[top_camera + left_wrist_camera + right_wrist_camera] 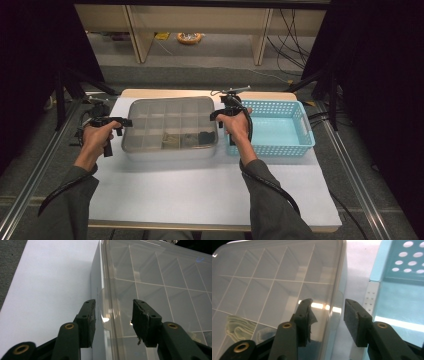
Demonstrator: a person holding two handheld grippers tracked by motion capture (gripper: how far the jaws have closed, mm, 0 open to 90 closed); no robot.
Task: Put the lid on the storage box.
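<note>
Colours on the table

The see-through box [170,127] is clear and greyish, with white lines making a grid of squares. The basket [280,127] is light blue with rows of little holes. The table top [200,190] is white. Both grippers [107,121] [227,114] are black, and the sleeves [272,200] are grey.

The person wore grey-green sleeves [272,200]. Each black gripper [113,322] carried brass-ringed screws behind its jaws, worn pads [353,320] inside them, and a black cable [280,192] trailing rearward.

High view looks down; both tongs cameras closely face the shared compartment box [171,127].
</note>
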